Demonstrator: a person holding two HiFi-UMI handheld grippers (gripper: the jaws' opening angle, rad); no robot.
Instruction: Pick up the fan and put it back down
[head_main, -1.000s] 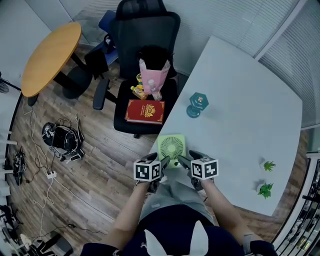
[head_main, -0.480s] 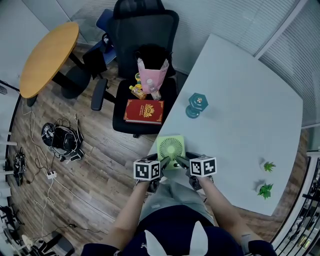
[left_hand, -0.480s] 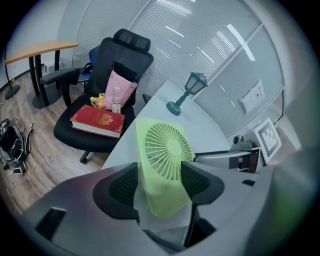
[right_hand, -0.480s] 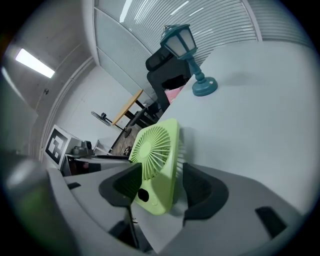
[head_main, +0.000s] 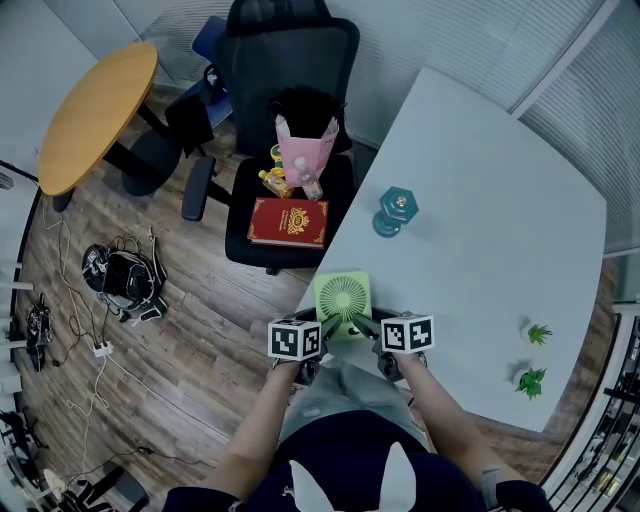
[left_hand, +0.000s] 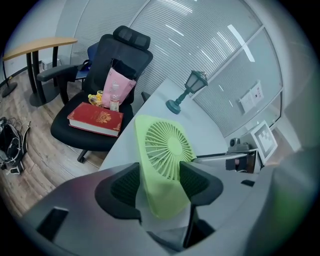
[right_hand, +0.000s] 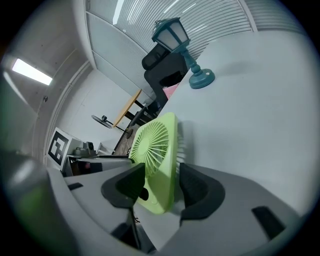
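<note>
While my left gripper (left_hand: 159, 182) looks clamped on the lower corner of the lime-green square plastic fan (left_hand: 167, 145), my right gripper (right_hand: 162, 182) is only closing. The fan sits between its jaws, with a sliver of gap at the pads, so there is no grip there yet. The fan stands upright just ahead of both grippers, at the near corner of the white table (head_main: 480, 230), close to its edge.

Risks:
- If one right pad lands first, it shoves the fan sideways. The fan could then pivot in the left grip, tip over, or slide off the table corner onto the wood floor (head_main: 200, 330).
- Both holds are low on the body. On the lift the top may swing forward or back if the squeeze is weak.
- The inner right pad faces the thin grille slats, not the frame. Hard pressure there could flex them.
- The grippers are side by side, so their marker cubes may bump if I twist.

Counts:
- One round wooden side table (head_main: 100, 110), far left of the left gripper.
- One black office chair (head_main: 290, 60), ahead-left.
- One red hardcover book (head_main: 289, 222) on the chair.
- One pink bag (head_main: 308, 150) on the chair.
- One fan.
- Two grippers.
- One teal lantern-shaped lamp (head_main: 393, 210), ahead of the right gripper.
- Two small green potted plants (head_main: 538, 332), well to the right gripper's right.
</note>
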